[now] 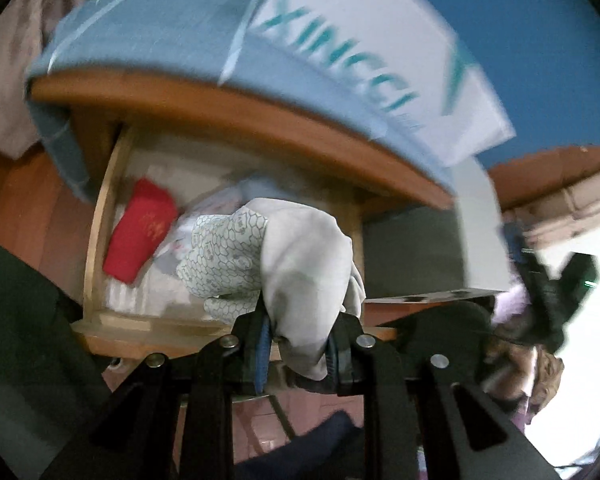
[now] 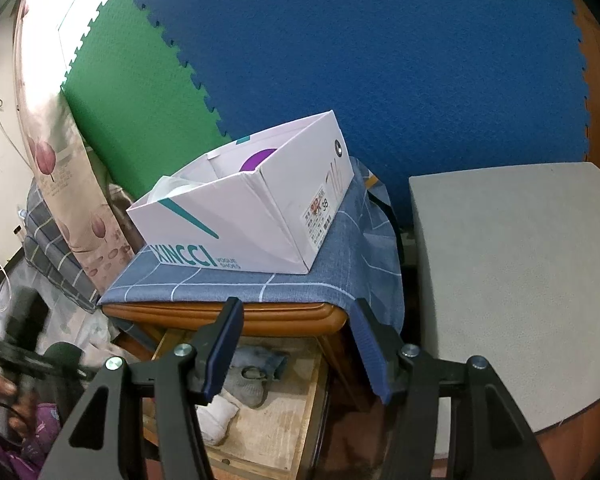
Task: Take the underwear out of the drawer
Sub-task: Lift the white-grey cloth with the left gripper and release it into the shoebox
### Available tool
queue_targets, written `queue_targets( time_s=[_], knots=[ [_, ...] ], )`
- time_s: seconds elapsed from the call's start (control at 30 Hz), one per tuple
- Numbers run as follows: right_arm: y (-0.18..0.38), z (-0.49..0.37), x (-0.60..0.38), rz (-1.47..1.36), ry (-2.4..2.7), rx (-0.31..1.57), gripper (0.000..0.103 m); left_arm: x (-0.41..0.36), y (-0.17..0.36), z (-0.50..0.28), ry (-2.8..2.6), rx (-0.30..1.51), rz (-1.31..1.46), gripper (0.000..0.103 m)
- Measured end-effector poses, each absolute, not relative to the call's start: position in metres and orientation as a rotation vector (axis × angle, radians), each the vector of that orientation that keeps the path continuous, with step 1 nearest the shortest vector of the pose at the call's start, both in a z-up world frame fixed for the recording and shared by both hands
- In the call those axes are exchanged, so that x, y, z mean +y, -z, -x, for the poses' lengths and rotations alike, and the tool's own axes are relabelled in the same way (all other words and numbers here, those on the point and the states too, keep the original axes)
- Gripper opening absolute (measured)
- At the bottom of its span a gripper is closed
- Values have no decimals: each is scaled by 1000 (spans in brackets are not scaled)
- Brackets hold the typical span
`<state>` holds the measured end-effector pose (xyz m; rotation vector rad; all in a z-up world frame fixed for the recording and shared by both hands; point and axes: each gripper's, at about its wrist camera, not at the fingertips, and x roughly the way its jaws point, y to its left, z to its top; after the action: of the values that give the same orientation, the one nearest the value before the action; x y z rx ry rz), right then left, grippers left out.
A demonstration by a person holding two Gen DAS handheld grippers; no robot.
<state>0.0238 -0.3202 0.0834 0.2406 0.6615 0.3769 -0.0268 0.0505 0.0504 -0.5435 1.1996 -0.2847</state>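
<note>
Background: a wall covered with blue foam mat (image 2: 380, 60) and green foam mat (image 2: 140, 112), joined by toothed edges; a flowered curtain (image 2: 56, 168) hangs at the left of the right wrist view.
Nightstand: a wooden nightstand (image 2: 260, 316) with a rounded top edge, its top covered by a blue checked cloth (image 2: 300, 284).
Shoebox: a white open shoebox (image 2: 260, 216) printed XINCCI in teal stands on the cloth, a size label on its end.
Grey surface: a grey padded top (image 2: 520, 280) sits just right of the nightstand.
Drawer: the drawer (image 1: 96, 240) under the nightstand top is pulled out; its pale wooden walls and floor show in both views.
Drawer contents: a red folded item (image 1: 140, 236) lies at the left side in the left wrist view; grey and white socks (image 2: 244, 384) lie on the drawer floor in the right wrist view.
Underwear: the pale grey underwear (image 1: 300, 264), with a honeycomb-patterned panel, is bunched above the open drawer, out of it and pinched at its lower folds.
Left claw: the left claw (image 1: 296, 356) is clenched on the underwear, cloth filling the narrow gap between its blue-padded fingers.
Right claw: the right claw (image 2: 296, 352) hangs released and empty in front of the nightstand, fingers apart over the drawer.
Image quality: the left wrist view is motion-blurred.
</note>
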Motion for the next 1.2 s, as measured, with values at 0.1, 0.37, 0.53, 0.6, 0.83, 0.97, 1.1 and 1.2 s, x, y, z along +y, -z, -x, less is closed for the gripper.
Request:
queue_targets(
  time_s=[0.1,0.37,0.53,0.6,0.83,0.97,1.1,1.2],
  knots=[
    [-84,-24,-320,-242,-378,660,57,40,-94,27,345,1137,515,20],
    [-85,-22,-323,-255,-382,651,57,18,-211,-11,464,948,437,20],
    [-85,-21,-325,-265,-386,646,57,8,-252,-70,440,862,356,20],
    [-86,-20,-325,-266,-388,644,57,4,-256,-98,414,843,313,20],
    [-86,-20,-327,-271,-396,641,57,-12,-241,-200,310,856,204,20],
    [-86,-19,-328,-274,-399,641,57,-24,-213,-241,248,895,135,20],
    [-86,-19,-330,-281,-405,639,57,-28,-187,-266,208,941,110,20],
    [-85,-20,-330,-284,-409,640,57,-29,-173,-280,176,963,89,20]
  ],
)
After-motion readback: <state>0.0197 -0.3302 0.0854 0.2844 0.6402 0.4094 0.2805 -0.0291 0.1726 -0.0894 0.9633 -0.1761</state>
